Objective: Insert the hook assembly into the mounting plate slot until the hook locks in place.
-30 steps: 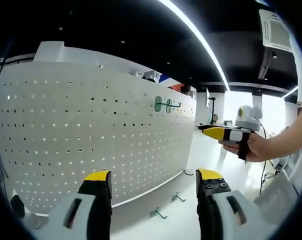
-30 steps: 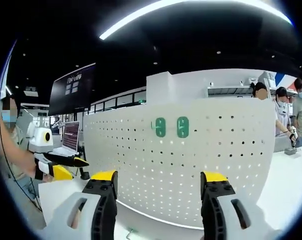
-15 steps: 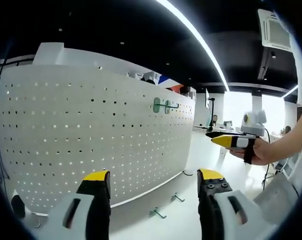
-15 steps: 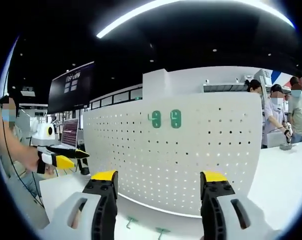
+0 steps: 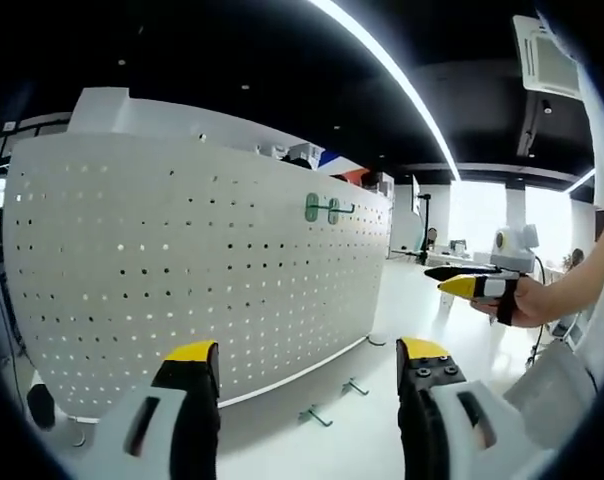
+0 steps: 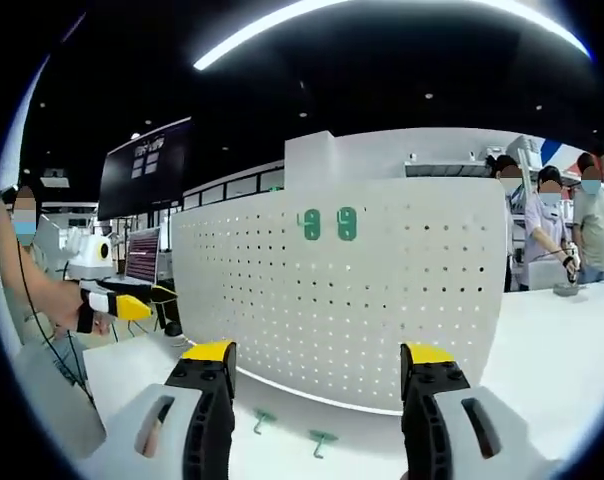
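Two green hooks (image 6: 323,439) lie on the white table below the upright pegboard (image 6: 382,300)

Left gripper (image 5: 307,352) jaws rise from the bottom of the left gripper view, spread wide, nothing between the yellow tips. White pegboard (image 5: 182,270) stands upright ahead, curving off to the right. Two green hook plates (image 5: 320,208) sit side by side near its upper right, a thin prong sticking out rightward. Two loose hooks (image 5: 332,402) lie on the white table (image 5: 422,310) at the board's foot. Right gripper (image 5: 462,281) at right, held in a hand (image 5: 522,300), jaws pointing left, tips nearly together.
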Action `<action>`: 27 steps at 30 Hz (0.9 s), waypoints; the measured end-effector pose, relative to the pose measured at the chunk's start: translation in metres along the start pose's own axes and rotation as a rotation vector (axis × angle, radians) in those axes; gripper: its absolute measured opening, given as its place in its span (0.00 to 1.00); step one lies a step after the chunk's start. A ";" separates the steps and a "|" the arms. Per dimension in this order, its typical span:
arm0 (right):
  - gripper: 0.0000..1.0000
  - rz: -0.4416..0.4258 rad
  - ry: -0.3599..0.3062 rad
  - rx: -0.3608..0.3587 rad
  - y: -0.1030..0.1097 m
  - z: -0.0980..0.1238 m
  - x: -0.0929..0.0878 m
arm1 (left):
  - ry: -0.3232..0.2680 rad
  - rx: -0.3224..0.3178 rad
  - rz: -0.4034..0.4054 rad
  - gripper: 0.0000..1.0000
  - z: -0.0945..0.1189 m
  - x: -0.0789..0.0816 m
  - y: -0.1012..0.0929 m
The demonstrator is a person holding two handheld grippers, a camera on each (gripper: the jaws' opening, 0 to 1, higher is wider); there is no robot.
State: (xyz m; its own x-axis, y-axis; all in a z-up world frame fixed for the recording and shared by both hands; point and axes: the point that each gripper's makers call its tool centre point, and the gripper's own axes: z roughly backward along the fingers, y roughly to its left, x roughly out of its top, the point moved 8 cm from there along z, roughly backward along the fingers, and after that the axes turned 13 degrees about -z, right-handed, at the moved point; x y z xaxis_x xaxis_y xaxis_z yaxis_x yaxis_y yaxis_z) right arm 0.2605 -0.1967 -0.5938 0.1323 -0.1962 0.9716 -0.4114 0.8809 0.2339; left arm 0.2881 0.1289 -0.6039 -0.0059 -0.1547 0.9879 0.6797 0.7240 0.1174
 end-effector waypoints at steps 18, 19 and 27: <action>0.64 -0.030 0.005 -0.019 0.000 0.016 -0.012 | 0.017 0.026 0.029 0.74 0.020 -0.015 -0.005; 0.64 -0.032 0.005 -0.020 -0.001 0.017 -0.012 | 0.018 0.026 0.030 0.73 0.021 -0.016 -0.006; 0.63 -0.049 0.010 -0.026 0.001 0.022 -0.018 | 0.030 0.031 0.026 0.75 0.025 -0.019 -0.009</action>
State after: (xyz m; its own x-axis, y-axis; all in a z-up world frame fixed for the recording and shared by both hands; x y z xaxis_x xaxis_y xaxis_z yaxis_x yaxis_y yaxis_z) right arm 0.2377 -0.2021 -0.6104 0.1603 -0.2350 0.9587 -0.3810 0.8813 0.2797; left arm 0.2637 0.1424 -0.6216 0.0343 -0.1552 0.9873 0.6560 0.7488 0.0949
